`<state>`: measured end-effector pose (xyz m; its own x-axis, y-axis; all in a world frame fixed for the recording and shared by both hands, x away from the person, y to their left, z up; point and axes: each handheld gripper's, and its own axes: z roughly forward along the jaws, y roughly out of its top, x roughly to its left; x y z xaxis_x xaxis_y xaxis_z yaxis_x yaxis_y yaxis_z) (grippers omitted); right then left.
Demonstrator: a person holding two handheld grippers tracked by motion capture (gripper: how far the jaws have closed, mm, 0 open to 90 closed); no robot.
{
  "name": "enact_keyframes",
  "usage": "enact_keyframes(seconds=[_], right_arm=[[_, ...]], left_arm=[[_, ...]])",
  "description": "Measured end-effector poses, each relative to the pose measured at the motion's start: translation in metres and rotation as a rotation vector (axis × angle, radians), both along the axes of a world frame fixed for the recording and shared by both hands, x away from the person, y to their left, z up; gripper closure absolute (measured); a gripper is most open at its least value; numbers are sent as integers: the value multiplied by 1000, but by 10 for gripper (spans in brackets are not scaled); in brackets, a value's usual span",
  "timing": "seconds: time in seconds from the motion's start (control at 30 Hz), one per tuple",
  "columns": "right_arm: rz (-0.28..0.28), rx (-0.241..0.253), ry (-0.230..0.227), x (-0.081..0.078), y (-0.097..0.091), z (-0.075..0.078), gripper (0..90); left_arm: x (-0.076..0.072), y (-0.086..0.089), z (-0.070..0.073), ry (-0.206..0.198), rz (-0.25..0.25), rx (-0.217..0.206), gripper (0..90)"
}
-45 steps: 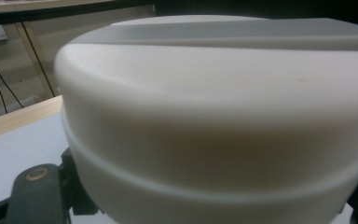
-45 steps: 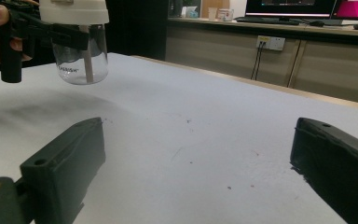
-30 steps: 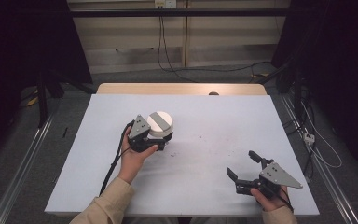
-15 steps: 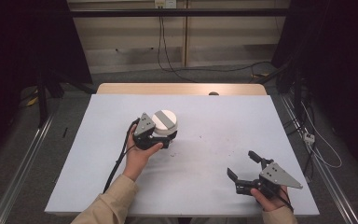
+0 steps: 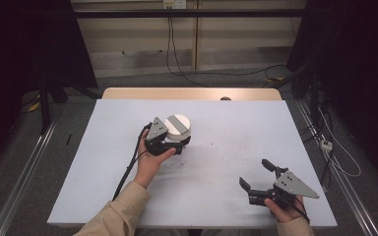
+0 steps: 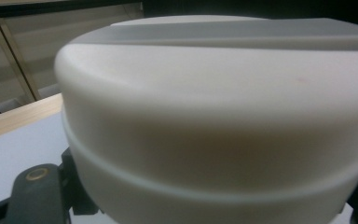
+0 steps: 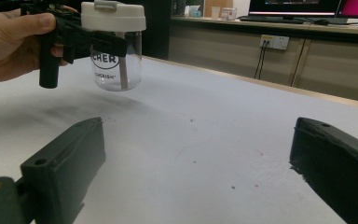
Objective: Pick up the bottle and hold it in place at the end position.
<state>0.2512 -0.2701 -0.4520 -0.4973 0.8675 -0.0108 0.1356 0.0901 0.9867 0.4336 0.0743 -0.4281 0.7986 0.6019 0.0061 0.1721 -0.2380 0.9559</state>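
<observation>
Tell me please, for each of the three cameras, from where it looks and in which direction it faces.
High view: above the person's side, facing forward and down on the table; both forearms, left gripper and right gripper show.
Left gripper view: on the left gripper, close against the jar; its jaws hug the jar's sides.
Right gripper view: on the right gripper, low, facing across the table; its open jaws rise below.
Shared: the right gripper view and the high view both show the left gripper clamping the jar, lifted.
</observation>
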Motion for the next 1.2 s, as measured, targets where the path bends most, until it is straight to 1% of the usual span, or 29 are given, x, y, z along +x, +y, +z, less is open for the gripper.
enact_keyframes(seconds=[0.1,0.13,0.2,0.23,0.27,0.3,0.53,0.63,0.73,0.77,0.9,1.0,1.07,1.13,1.17,1.2], right_arm=[[-3,3,0,0,0,0,30],[-2,1,0,0,0,0,30],[-2,1,0,0,0,0,30],[-2,0,-1,0,-1,0,30],[-1,-1,0,0,0,0,30],[0,-1,0,0,0,0,30],[-1,0,-1,0,-1,0,31],[-2,-1,0,0,-1,0,30],[-2,0,0,0,-1,0,30],[-2,0,0,0,-1,0,30],[-1,2,2,0,-1,0,30],[-1,2,2,0,-1,-1,30],[-2,3,3,0,-1,-1,30],[-2,4,2,0,-1,0,30],[-2,3,1,0,-1,0,30],[-2,6,1,0,-1,0,30]], left_arm=[[1,-4,-1,4,-5,-4,185],[2,-5,-1,1,-7,4,185],[3,-7,-2,5,-11,3,185],[2,-9,-2,7,-9,-11,185],[3,-9,-2,4,-16,4,185],[3,-10,-2,4,-21,8,185],[6,-17,-3,6,-24,-4,185],[8,-19,-4,0,-27,2,185],[9,-21,-4,2,-24,-3,185],[9,-23,-5,7,-31,-13,185],[11,-26,-7,2,-32,-3,185],[13,-27,-8,7,-31,-12,185],[14,-28,-9,10,-35,0,185],[15,-28,-10,12,-25,-5,185],[15,-29,-11,14,-26,-14,185],[16,-28,-12,11,-28,0,185]])
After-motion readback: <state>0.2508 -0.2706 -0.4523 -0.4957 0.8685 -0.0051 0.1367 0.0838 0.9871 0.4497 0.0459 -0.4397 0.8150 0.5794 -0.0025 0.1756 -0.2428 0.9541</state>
